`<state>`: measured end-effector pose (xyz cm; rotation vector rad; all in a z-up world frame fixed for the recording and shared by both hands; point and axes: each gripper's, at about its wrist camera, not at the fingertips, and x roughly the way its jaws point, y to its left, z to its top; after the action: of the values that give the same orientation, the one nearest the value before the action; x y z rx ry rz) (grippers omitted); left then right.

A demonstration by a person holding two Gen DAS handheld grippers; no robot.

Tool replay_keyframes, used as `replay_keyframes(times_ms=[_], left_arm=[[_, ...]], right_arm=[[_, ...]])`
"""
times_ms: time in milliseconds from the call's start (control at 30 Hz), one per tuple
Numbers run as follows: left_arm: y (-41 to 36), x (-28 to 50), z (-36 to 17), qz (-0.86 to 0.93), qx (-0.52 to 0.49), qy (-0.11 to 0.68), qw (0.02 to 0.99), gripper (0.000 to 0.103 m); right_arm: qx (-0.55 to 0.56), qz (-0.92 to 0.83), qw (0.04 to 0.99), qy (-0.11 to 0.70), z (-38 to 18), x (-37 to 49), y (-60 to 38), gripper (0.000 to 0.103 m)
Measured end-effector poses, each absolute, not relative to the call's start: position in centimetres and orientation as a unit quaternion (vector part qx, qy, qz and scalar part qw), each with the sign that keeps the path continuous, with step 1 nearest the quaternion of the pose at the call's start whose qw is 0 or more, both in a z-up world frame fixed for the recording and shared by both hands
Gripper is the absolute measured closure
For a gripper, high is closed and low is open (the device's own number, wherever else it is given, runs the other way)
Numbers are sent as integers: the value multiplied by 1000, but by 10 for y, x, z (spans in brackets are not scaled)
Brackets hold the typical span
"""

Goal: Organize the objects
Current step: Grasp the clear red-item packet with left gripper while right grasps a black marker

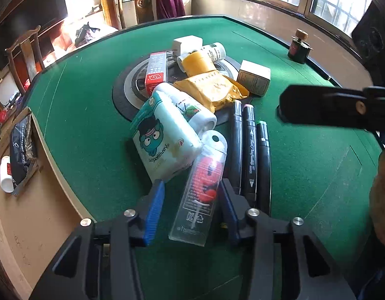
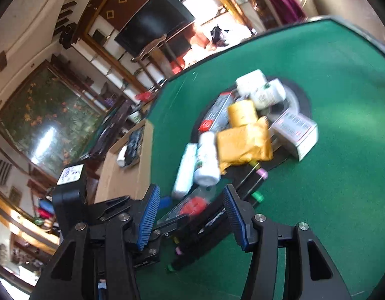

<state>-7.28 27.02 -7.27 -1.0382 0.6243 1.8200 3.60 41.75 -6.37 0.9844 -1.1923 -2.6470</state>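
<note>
While the clear toothbrush case (image 1: 201,187) lies between the blue pads (image 1: 155,215) of the left gripper (image 1: 190,195), whether the jaws pinch it or only flank it cannot be told: a gap shows on one side. It leans on the tissue pack (image 1: 162,140), near the table's (image 1: 317,175) near edge, beside three black markers (image 1: 249,150). The right gripper (image 2: 192,215) hangs released above the same pile, nothing between its fingers. The step looks like picking the case out; next it probably wants a firm squeeze, a lift clear, then carrying toward the cardboard box (image 1: 30,155) at the left edge.
</note>
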Motion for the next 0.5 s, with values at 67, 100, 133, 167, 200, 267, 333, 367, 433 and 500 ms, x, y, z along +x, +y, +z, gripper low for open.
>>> replay_keyframes(times_ms=[67,100,133,167,200,267,333,367,433,500], left_arm=[[269,-73,-73,738,-423,254,460,57],[269,-74,-73,738,-425,254,459,54],[268,-73,-73,737,-426,255,459,52],[268,-73,-74,735,-426,256,461,52],[269,-73,-75,733,-427,259,462,52],[270,-71,-81,730,-429,275,456,52],[271,-69,-83,730,-429,278,455,51],[270,-69,-82,729,-428,278,457,52],[272,-67,-82,729,-425,280,458,51],[274,-67,-83,729,-428,275,458,51]], right_arm=[[324,-843,71,-424,-75,31,414,45],[330,-835,77,-433,-81,28,413,45],[335,-828,79,-442,-86,26,412,45],[340,-819,83,-454,-93,23,411,44],[346,-811,82,-465,-99,21,411,44],[365,-795,72,-479,-110,18,414,44],[371,-781,77,-497,-115,20,420,48],[379,-776,67,-500,-113,23,424,49],[391,-791,23,-469,-102,32,432,49],[413,-814,-66,-404,-91,42,439,42]])
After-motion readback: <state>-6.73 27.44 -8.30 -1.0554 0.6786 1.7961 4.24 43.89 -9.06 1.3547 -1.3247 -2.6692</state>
